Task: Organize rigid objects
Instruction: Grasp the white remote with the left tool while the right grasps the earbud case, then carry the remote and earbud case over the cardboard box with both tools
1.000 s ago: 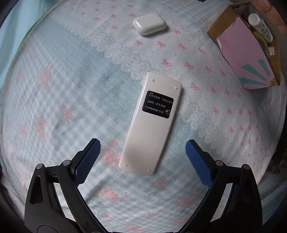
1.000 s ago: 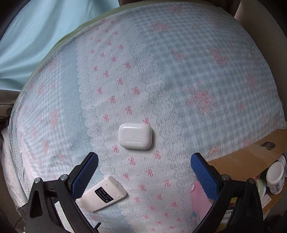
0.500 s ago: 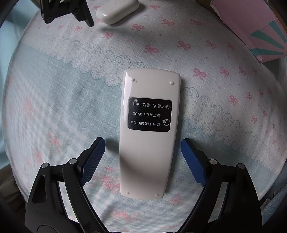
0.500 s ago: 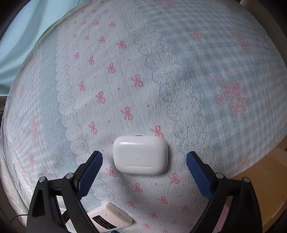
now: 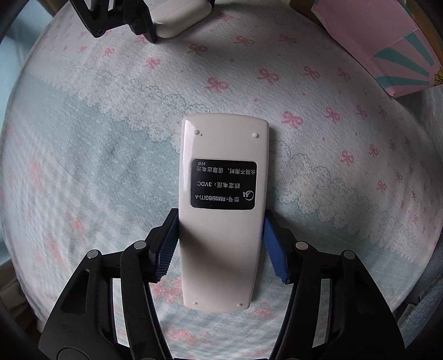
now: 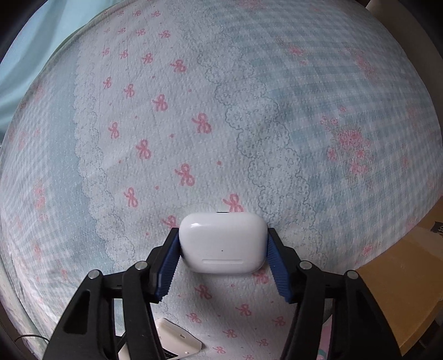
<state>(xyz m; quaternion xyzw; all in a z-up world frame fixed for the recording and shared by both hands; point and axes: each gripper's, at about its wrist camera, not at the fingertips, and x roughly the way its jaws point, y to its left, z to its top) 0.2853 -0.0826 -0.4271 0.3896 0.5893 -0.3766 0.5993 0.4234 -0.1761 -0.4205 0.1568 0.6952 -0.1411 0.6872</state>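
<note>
A white remote (image 5: 221, 210) lies face down on the patterned cloth, its black label up. My left gripper (image 5: 220, 235) is shut on its lower half, both blue pads pressed on its sides. A white earbud case (image 6: 223, 242) lies on the cloth, and my right gripper (image 6: 221, 250) is shut on it, pads on both ends. In the left wrist view the earbud case (image 5: 180, 16) and the right gripper's fingers (image 5: 119, 16) show at the top edge. An end of the remote (image 6: 177, 340) shows at the bottom of the right wrist view.
A pink card with teal stripes (image 5: 387, 47) lies at the upper right, over a cardboard box. The box's brown flap (image 6: 401, 290) is at the lower right of the right wrist view. The bed's cloth with pink bows (image 6: 193, 124) fills the rest.
Both grippers moved forward and closed: the left one around the remote, the right one around the earbud case. Both were open before.
</note>
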